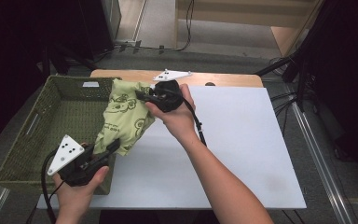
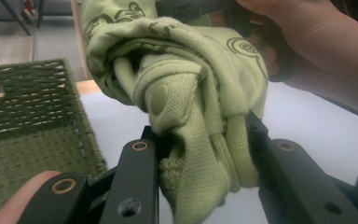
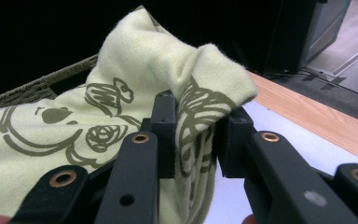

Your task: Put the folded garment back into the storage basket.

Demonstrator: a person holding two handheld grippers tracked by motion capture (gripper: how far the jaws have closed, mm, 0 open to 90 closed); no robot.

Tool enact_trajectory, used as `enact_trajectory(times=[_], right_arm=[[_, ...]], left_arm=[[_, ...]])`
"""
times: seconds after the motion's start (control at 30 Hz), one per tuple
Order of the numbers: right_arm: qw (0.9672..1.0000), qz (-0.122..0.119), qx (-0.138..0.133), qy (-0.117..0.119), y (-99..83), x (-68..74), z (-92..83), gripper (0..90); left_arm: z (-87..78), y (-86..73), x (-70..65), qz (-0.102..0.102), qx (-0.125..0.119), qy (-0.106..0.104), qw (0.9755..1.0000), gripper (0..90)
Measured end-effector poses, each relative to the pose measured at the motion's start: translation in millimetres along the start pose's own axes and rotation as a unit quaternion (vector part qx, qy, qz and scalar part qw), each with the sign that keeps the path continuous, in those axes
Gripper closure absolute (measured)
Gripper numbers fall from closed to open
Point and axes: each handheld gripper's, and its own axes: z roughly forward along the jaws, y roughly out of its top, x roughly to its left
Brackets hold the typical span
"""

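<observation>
A: Fingers (image 2: 137,182) of the left gripper (image 1: 106,151) are pinching a thick bunch of the cloth (image 1: 123,116), jaws partway closed, fabric packed between them. Right gripper (image 1: 142,97) is doing the same at the upper edge: pads (image 3: 164,135) are clamping a fold, not wide open, not fully shut.

B: Where's the cloth sitting rn?

A: It's hanging between the two grippers, centre-left of the high view, over the right rim of the basket (image 1: 51,135) and the left edge of the white board (image 1: 242,154). Not lying flat anywhere, as far as I can tell.

B: How's it handling?

A: Looks light and soft, a knit w/ a dark print. It's sagging and bunching, no stiffness at all. Prob. not slippery, the weave's giving the pads bite. Not fragile, but it's stretching if pulled hard.

B: Snap on it?

A: Yep, a round stud (image 2: 159,99) is showing in the left gripper view, upper centre. I'd avoid pinching that, hard and it could slide.

B: Best grip pts?

A: Edges or corners, w/ a doubled fold in the jaws, hands well apart so it isn't drooping in the middle.
</observation>
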Motion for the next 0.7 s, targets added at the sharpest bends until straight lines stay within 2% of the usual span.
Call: enact_trajectory(times=[0.33, 0.7], right_arm=[[0.9997, -0.015, 0.007, 0.016, 16.5, 18.8, 29.9, 69.8], [0.9989, -0.026, 0.015, 0.035, 28.7, 38.6, 69.4, 69.8]], left_arm=[[-18.6, -1.4, 25.6, -0.011, 0.001, 0.019, 0.9998, 66.4], [-37.6, -5.8, 56.2, -0.037, 0.001, 0.037, 0.9986, 66.4]])
